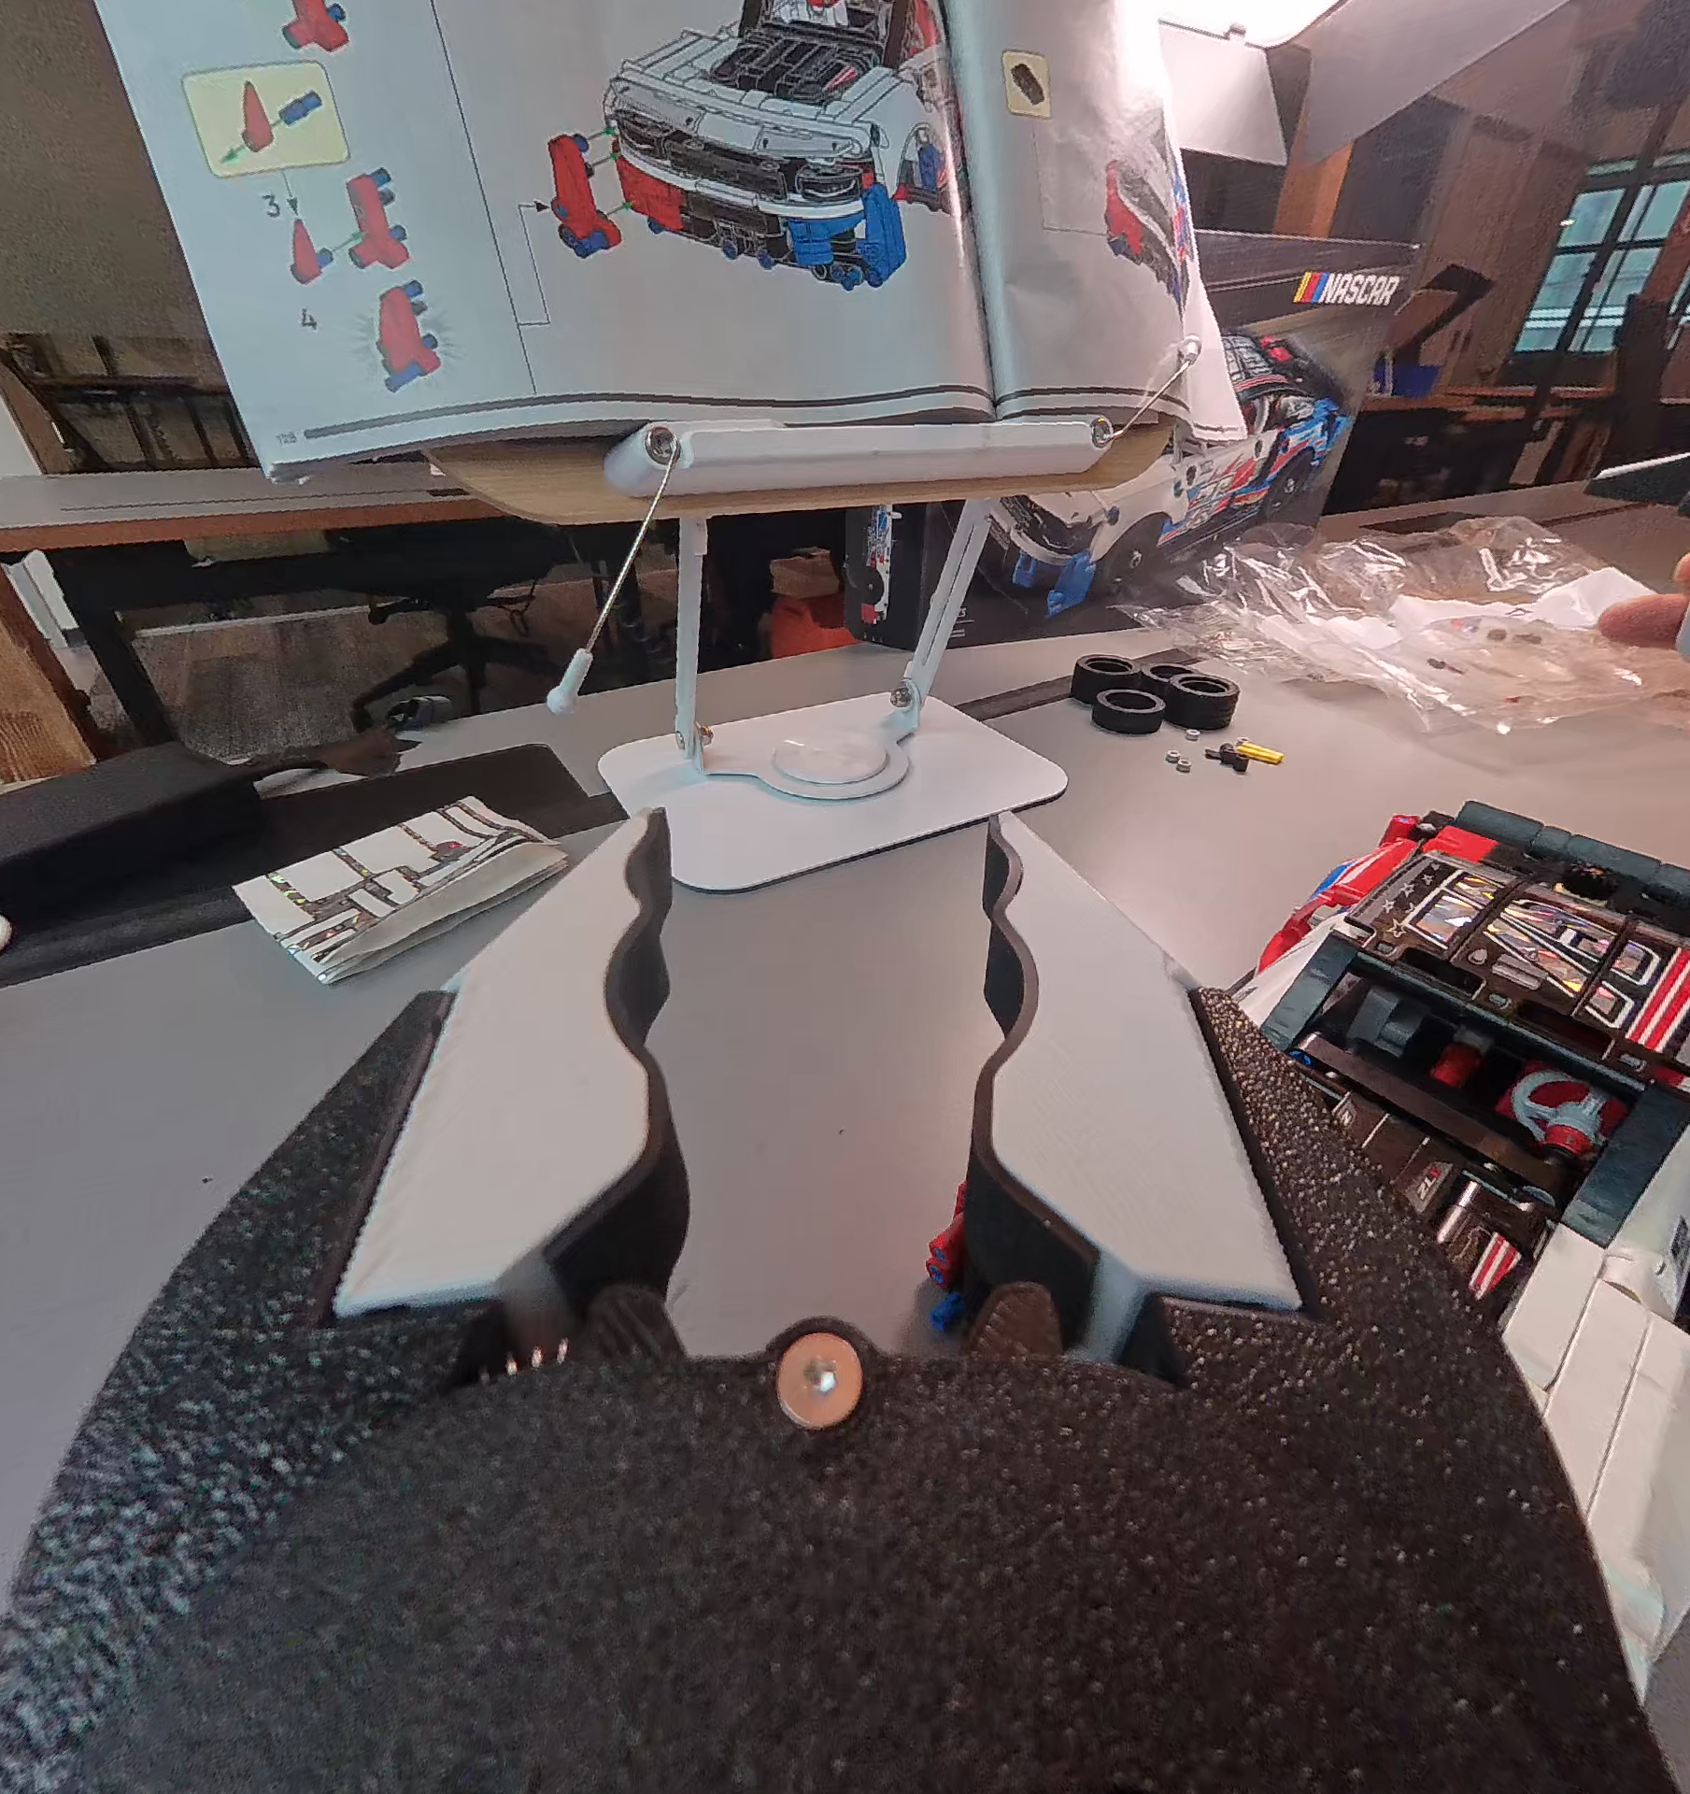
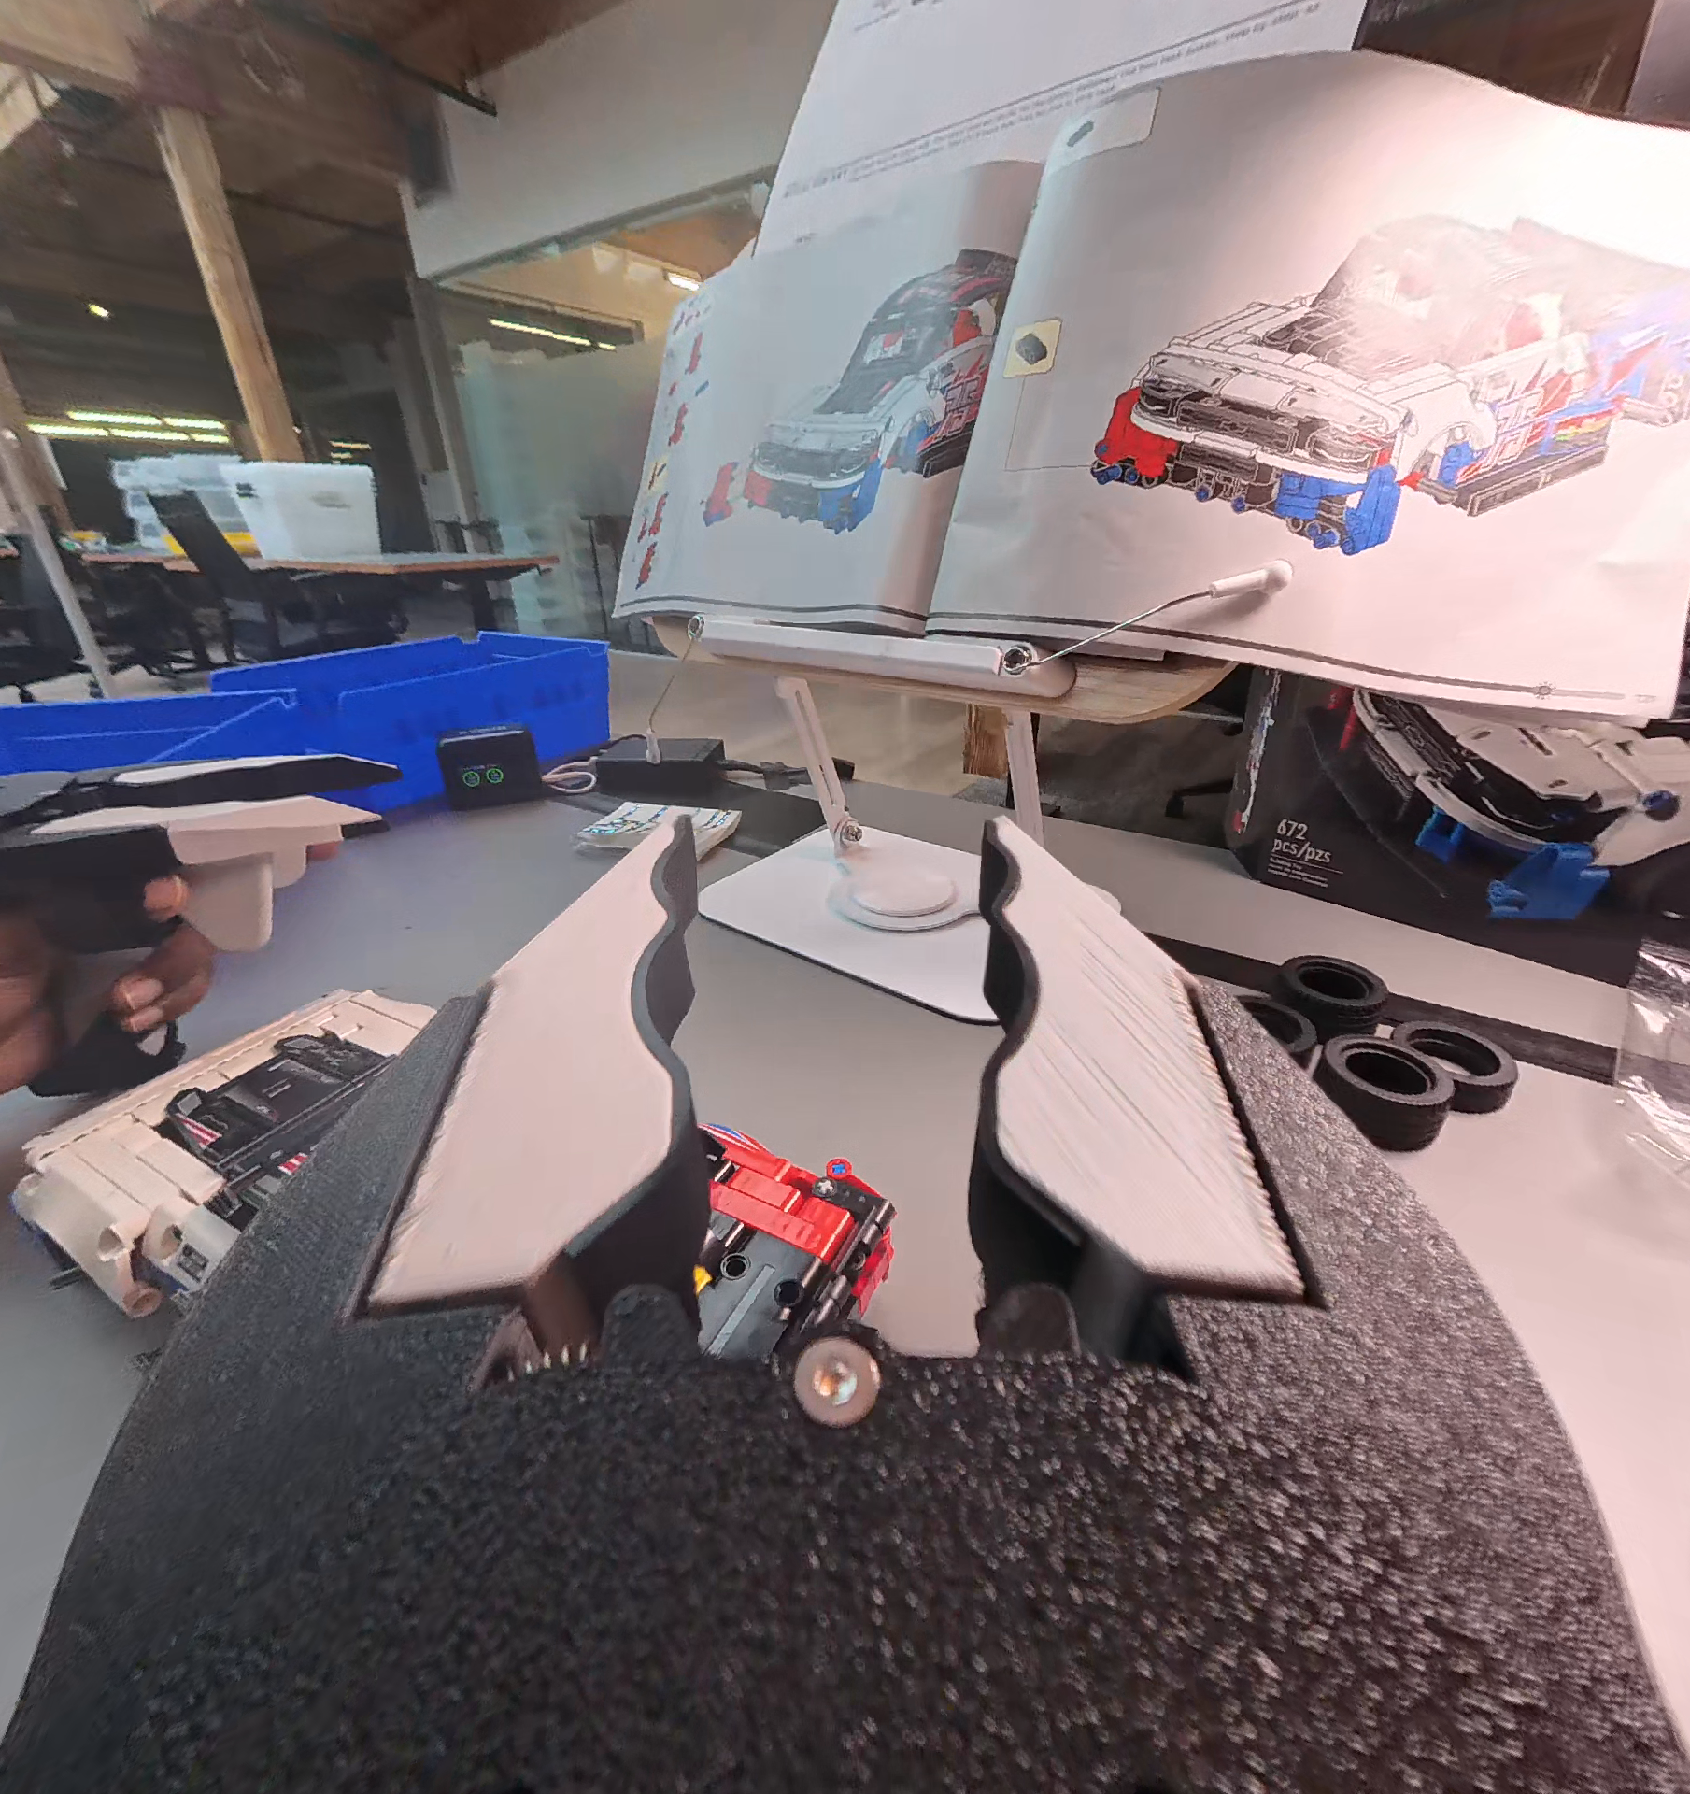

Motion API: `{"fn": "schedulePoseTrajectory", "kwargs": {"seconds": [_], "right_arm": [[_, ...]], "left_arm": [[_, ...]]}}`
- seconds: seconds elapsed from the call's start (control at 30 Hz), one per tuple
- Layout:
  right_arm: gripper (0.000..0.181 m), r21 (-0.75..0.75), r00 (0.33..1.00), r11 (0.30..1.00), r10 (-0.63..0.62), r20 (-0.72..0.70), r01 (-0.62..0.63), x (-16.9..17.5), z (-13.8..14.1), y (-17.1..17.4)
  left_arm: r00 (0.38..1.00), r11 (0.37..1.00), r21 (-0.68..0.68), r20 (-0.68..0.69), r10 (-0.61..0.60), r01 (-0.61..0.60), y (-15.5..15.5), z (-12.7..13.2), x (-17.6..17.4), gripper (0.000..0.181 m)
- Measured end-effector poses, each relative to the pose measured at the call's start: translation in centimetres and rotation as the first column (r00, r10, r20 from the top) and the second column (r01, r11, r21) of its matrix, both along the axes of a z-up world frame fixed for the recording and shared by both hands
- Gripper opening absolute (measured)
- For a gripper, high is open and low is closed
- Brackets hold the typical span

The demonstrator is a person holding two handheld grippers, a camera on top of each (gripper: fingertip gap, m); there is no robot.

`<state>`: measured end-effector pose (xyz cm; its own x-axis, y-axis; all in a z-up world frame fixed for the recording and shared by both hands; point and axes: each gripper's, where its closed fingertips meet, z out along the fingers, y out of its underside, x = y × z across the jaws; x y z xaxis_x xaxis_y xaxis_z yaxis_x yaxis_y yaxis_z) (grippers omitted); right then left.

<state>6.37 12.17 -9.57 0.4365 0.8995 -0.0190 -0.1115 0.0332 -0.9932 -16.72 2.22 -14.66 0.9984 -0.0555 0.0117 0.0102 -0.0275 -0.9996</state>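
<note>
My left gripper (image 1: 826, 835) is open and empty, held over the grey table (image 1: 821, 1019) in front of the white book stand (image 1: 821, 786). A small red and blue brick piece (image 1: 945, 1262) shows by its right finger's base. A partly built brick car (image 1: 1501, 1029) lies just to its right. My right gripper (image 2: 836, 845) is open and empty. A red and black brick assembly (image 2: 802, 1233) lies on the table below, between its finger bases. The white car body (image 2: 190, 1155) lies to its left, with the left gripper (image 2: 190, 825) and a hand above it.
An open instruction book (image 2: 1307, 437) rests on the stand. Several black tyres (image 2: 1384, 1058) and small loose parts (image 1: 1229, 755) lie right of the stand, by clear plastic bags (image 1: 1452, 621). The set's box (image 2: 1404, 806) stands behind. A folded sheet (image 1: 404, 883) and blue bins (image 2: 336, 709) sit left.
</note>
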Motion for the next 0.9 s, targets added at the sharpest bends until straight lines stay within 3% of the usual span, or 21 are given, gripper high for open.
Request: {"fn": "schedulePoseTrajectory", "kwargs": {"seconds": [0.17,0.3,0.57,0.73,0.9], "right_arm": [[0.056,-0.009,1.000,1.000,0.015,0.018,-0.015,-0.4,-0.6,-0.2],[0.055,-0.008,1.000,1.000,0.007,0.014,-0.006,-0.3,-0.5,-0.1],[0.054,-0.032,1.000,0.999,-0.007,0.012,0.008,-0.2,-0.8,0.2],[0.053,-0.022,0.998,0.999,-0.023,0.063,0.025,-0.4,-2.0,0.7],[0.051,-0.068,0.997,0.998,-0.009,0.070,0.014,-0.5,-2.9,1.2]], "left_arm": [[1.000,1.000,0.005,-0.004,0.005,-0.005,0.0,0.1,-0.1,0.060],[0.998,0.997,0.066,-0.046,0.037,-0.034,0.6,1.6,-0.8,0.043],[0.984,0.973,0.179,-0.078,0.163,-0.147,7.4,9.5,-5.9,0.024],[0.977,0.971,0.173,-0.099,0.187,-0.168,12.0,11.4,-7.7,0.016],[0.973,0.972,0.164,-0.126,0.192,-0.171,14.3,12.4,-8.3,0.015]]}}
